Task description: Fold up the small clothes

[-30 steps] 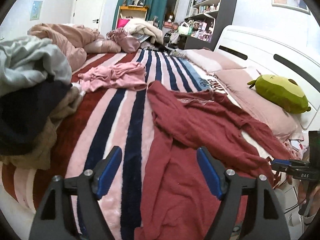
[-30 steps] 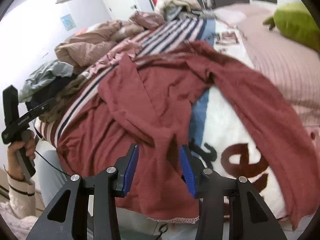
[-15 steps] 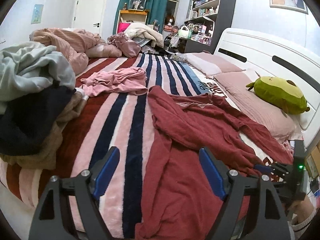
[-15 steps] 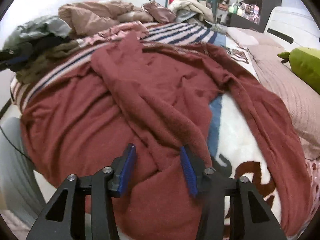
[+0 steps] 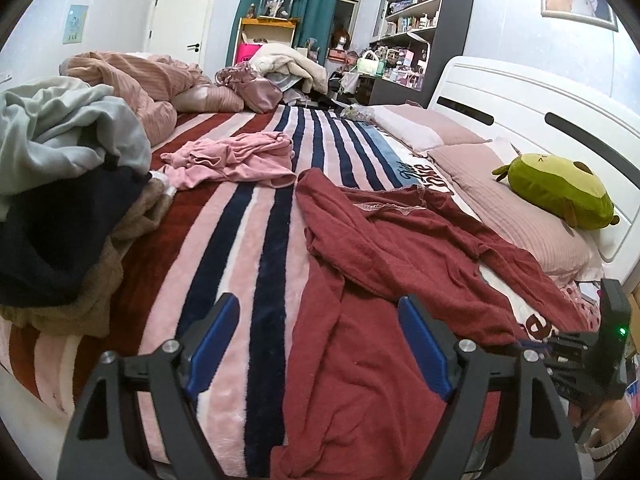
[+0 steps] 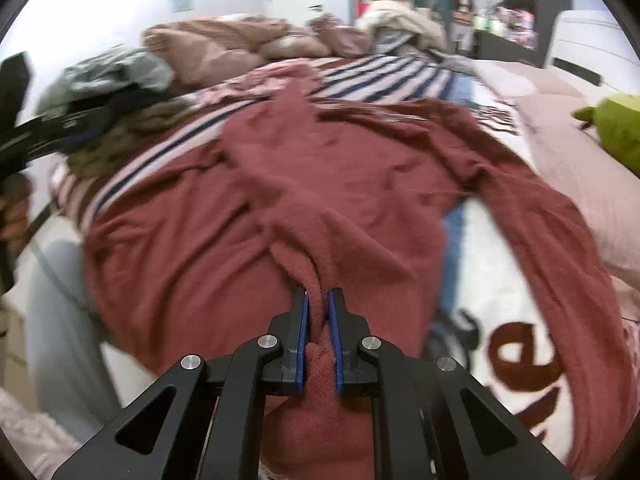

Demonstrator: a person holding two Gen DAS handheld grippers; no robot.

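The right gripper (image 6: 318, 300) has its blue pads drawn nearly together on a bunched fold of the dark red garment (image 6: 340, 184), the cloth pinched between them and bulging out behind the pads. The left gripper (image 5: 318, 340) has its jaws spread wide with nothing between them, held above the garment's near hem, one finger over the red cloth and the other over the striped blanket (image 5: 240, 248).

The dark red garment (image 5: 392, 264) lies rumpled and spread across the near part of the blanket, one sleeve trailing toward the ribbed pink pillow (image 5: 516, 216). Beyond the garment, a pink garment (image 5: 232, 158) lies crumpled on the blanket. To the left of the red garment sits a heap of grey, navy and tan clothes (image 5: 60, 184). A green plush toy (image 5: 556, 188) rests on the pillow beyond the garment's sleeve, against the white headboard (image 5: 520, 108). Farther back, more bedding is piled at the blanket's far end.
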